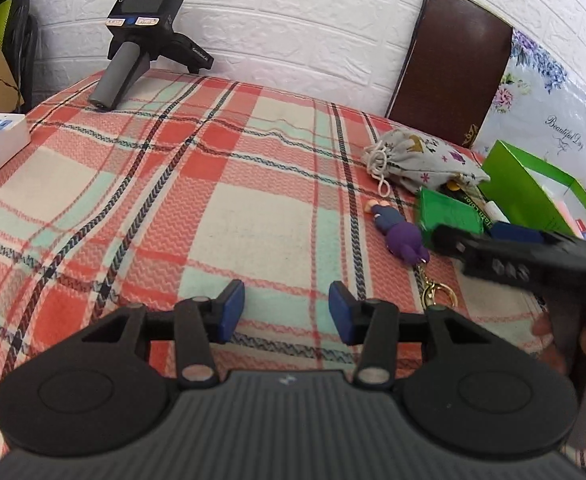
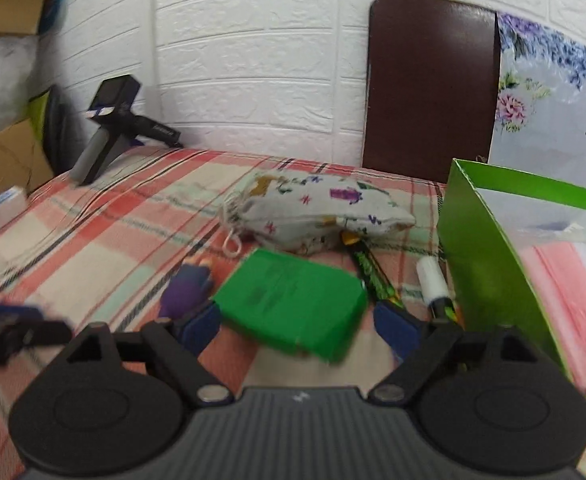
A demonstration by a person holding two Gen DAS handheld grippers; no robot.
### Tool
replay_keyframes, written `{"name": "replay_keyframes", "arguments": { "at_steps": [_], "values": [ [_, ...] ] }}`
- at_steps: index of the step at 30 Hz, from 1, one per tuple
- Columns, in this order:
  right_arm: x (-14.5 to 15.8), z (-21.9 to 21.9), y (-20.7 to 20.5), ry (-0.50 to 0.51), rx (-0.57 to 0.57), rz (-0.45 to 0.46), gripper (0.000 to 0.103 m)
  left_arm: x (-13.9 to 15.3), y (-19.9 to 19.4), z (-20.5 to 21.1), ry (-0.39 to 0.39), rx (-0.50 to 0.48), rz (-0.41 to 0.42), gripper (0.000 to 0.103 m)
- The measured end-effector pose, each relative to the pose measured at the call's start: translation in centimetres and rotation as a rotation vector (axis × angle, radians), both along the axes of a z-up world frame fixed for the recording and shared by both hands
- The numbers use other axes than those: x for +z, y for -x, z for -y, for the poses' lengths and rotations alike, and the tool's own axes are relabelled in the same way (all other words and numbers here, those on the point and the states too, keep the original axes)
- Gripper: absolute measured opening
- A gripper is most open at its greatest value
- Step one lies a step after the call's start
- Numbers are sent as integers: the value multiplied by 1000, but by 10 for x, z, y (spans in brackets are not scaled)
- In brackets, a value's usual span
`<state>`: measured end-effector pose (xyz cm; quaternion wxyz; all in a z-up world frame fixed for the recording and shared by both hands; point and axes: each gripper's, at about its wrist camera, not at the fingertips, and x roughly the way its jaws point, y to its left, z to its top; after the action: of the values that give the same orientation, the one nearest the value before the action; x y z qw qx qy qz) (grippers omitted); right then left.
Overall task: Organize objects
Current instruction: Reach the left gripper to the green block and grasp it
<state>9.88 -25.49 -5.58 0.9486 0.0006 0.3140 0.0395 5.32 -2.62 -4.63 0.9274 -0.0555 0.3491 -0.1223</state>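
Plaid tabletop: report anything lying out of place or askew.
Several small things lie loose beside the green box instead of inside it: a doll keychain flat on its side, a slumped cloth pouch, a green packet and a white-capped marker.

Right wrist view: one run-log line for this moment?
right gripper: open, fingers either side of flat green box | left gripper: open, empty | purple doll keychain: on plaid cloth

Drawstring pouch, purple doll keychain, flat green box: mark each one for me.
Drawstring pouch (image 2: 317, 212): right wrist view, middle of its printed cloth.
Purple doll keychain (image 1: 403, 238): left wrist view, on the purple body.
Flat green box (image 2: 289, 300): right wrist view, centre of its top face.
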Motion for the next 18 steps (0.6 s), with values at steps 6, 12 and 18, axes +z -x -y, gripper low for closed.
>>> {"name": "replay_keyframes", "arguments": {
  "at_steps": [6,12,18],
  "values": [
    [-10,-12,-7,46,45,-22,64,-4,3,3,-27,-18,28,49],
    [-8,-11,25,67,85,10,16,-1,4,6,-36,-8,16,50],
    [-3,-17,49,74,131,11,39,8,-2,-3,54,0,-47,50]
  ]
}}
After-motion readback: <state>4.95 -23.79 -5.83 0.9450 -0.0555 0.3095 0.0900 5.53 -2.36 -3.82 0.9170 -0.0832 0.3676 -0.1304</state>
